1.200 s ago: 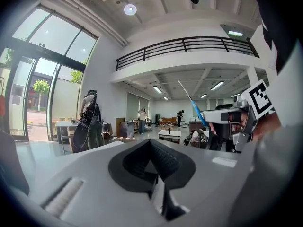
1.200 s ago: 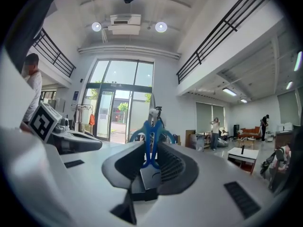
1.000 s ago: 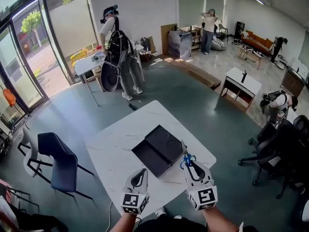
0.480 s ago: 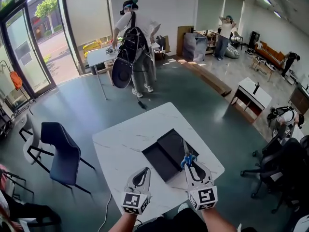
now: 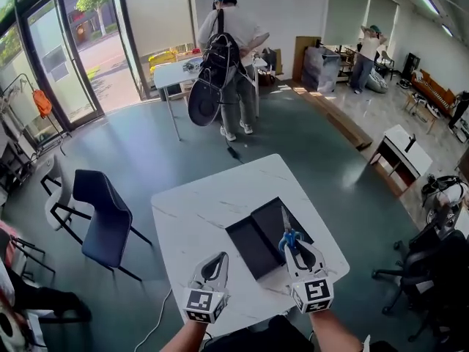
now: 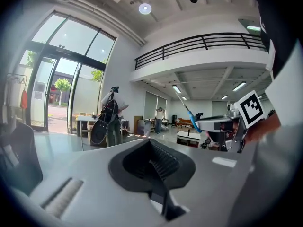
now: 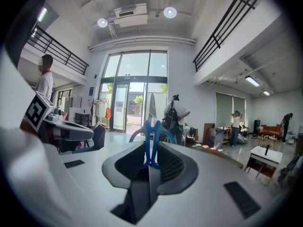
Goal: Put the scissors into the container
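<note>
A black container (image 5: 256, 246) lies open on the white table (image 5: 198, 211), with its lid (image 5: 272, 221) flat beside it. My right gripper (image 5: 295, 246) is shut on the blue-handled scissors (image 5: 289, 238), blades pointing away over the lid. In the right gripper view the scissors (image 7: 151, 135) stand upright between the pads of the right gripper (image 7: 150, 162). My left gripper (image 5: 217, 259) hovers over the table's near edge, left of the container, shut and holding nothing. In the left gripper view the left gripper (image 6: 151, 148) is shut, and the scissors (image 6: 191, 115) show to the right.
A blue chair (image 5: 102, 218) stands left of the table and black office chairs (image 5: 432, 270) stand on the right. A person with a backpack (image 5: 223, 57) is at a far table. A low white table (image 5: 407, 152) sits at the right.
The head view has swung, so the table and room sit differently in the picture. The right gripper still holds the scissors over the container. The left gripper has barely moved.
</note>
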The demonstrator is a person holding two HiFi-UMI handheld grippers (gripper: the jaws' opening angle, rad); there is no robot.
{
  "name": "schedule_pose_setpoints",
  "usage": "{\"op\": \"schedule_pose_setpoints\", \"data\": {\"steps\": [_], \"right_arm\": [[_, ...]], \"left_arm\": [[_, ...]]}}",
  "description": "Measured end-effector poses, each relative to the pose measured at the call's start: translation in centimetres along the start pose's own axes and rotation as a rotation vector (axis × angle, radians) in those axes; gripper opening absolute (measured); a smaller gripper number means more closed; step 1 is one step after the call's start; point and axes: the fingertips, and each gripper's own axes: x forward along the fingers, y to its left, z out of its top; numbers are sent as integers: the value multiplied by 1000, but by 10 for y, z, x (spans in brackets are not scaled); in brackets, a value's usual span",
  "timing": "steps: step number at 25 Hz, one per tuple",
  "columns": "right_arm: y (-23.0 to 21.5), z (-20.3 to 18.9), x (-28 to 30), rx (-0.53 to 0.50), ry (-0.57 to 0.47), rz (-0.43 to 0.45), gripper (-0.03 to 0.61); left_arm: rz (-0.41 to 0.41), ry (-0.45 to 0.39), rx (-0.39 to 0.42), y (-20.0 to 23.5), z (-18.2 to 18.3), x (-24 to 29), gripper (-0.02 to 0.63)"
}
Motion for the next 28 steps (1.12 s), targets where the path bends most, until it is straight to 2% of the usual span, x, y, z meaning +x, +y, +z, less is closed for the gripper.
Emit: {"op": "schedule_pose_setpoints", "data": {"steps": [6, 14, 28], "right_arm": [[14, -14, 25, 40, 66, 74, 84], [39, -57, 56, 93, 220, 162, 84], [64, -125, 88, 83, 469, 205, 84]], "left_arm": [[44, 15, -4, 14, -6, -4, 9], [93, 64, -30, 22, -33, -19, 9], [162, 71, -72, 34, -54, -38, 9]]}}
